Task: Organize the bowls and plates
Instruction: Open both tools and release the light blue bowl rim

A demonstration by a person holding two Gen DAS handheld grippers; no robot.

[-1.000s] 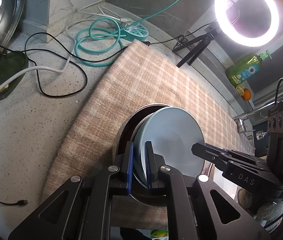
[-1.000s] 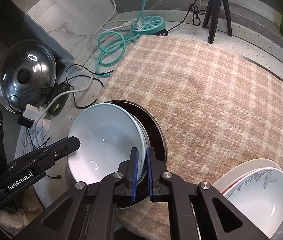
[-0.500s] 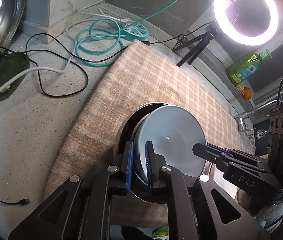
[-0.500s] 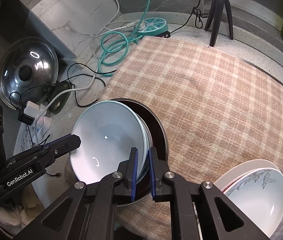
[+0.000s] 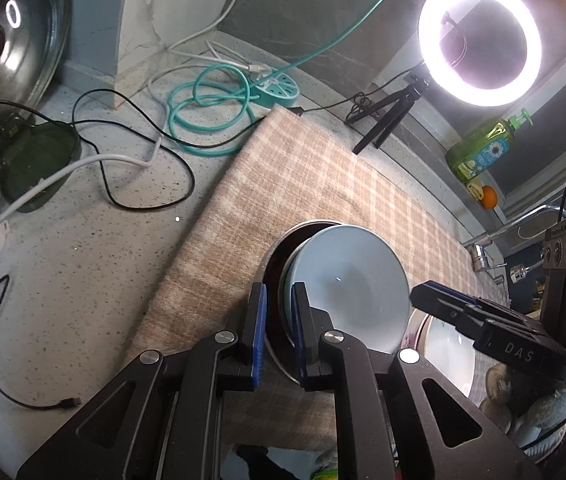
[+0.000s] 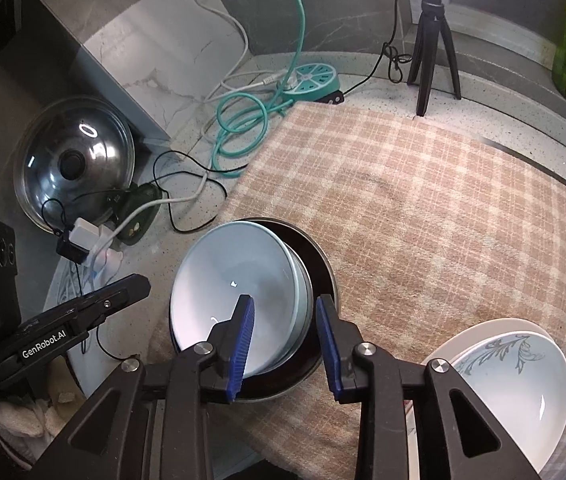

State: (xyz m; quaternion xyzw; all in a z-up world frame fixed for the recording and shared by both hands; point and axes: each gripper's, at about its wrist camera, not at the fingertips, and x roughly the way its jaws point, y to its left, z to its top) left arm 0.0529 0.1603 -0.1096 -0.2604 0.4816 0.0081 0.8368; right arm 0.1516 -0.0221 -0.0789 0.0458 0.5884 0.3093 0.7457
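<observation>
A light blue bowl (image 5: 347,276) (image 6: 239,280) sits tilted inside a dark bowl (image 5: 277,256) (image 6: 317,264) on the checked cloth (image 6: 423,208). My left gripper (image 5: 277,316) is shut on the blue bowl's left rim; from the right wrist it shows as a black arm (image 6: 135,284) at the left. My right gripper (image 6: 285,320) is opening. Its blue pads (image 6: 243,332) stand apart on either side of the bowl's right rim without pressing it. A patterned pale bowl (image 6: 515,380) rests on a white plate (image 6: 483,326) at the lower right.
A steel pot lid (image 6: 75,160) leans at the left by a tangle of cables and a teal power strip (image 6: 315,80). At the back stand a tripod (image 6: 435,40) with a ring light (image 5: 481,40) and a green soap bottle (image 5: 483,152). A tap (image 5: 523,220) is at the right.
The right gripper's jaws have parted and let go of the blue bowl's rim. Both grippers have lifted back a little. The left keeps its grip.
</observation>
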